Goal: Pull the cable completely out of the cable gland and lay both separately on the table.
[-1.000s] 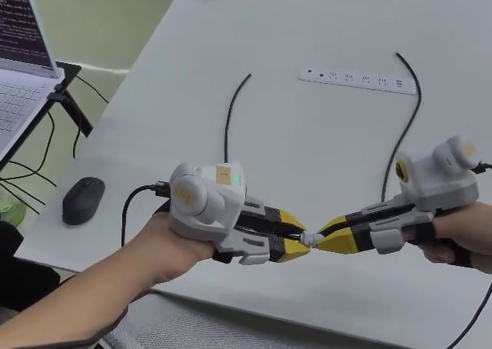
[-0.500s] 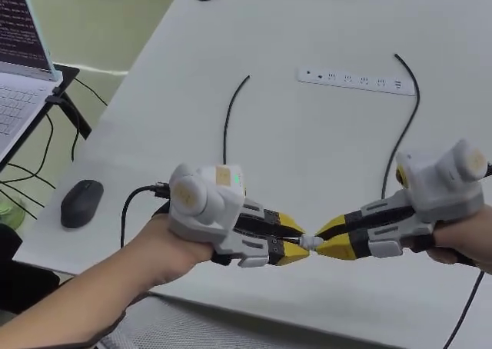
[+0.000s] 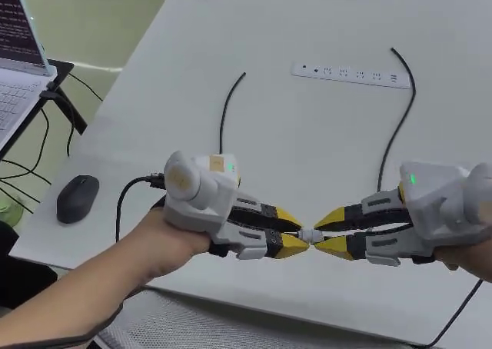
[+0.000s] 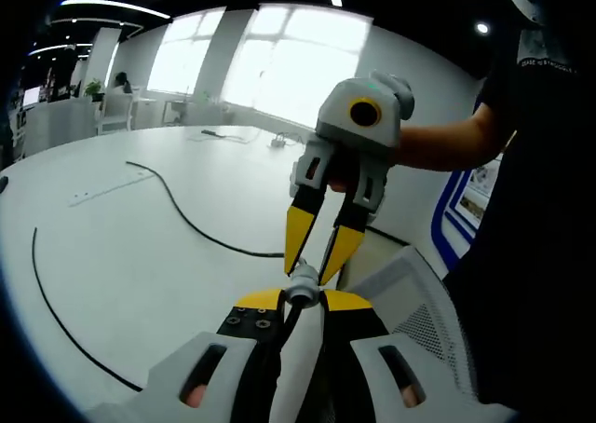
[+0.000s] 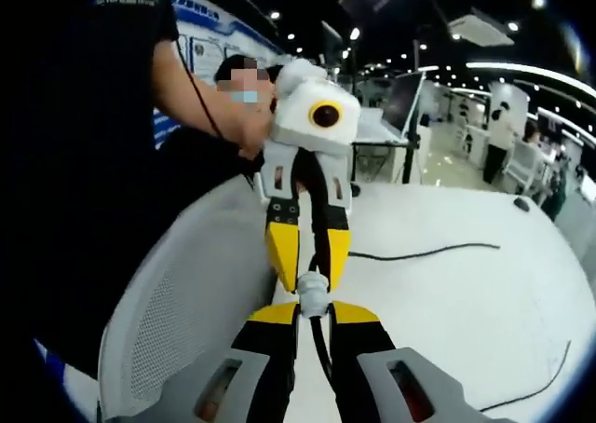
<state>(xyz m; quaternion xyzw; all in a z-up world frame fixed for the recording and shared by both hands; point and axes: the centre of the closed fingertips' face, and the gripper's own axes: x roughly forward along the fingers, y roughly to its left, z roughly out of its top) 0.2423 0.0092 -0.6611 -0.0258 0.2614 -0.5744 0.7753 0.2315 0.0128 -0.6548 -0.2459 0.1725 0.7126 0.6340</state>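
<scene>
Clenched tip to tip above the worktop's [image 3: 307, 134] near edge: with the left gripper [image 3: 296, 238] on the grey cable gland [image 3: 310, 235], with the right gripper [image 3: 323, 234] on the black cable [image 5: 321, 341] just behind it. Not yet pulled apart. Could slip if pinched lightly; could jam if tugged off-axis, or drop the gland past the edge.

The head view looks steeply down over the table [image 3: 307, 157], with the cable gland [image 3: 310, 235] at 6 o'clock. Each gripper view faces the other closely: right gripper [image 4: 317, 255] and left gripper [image 5: 308, 266] at 12 o'clock, sharing that gland.
</scene>
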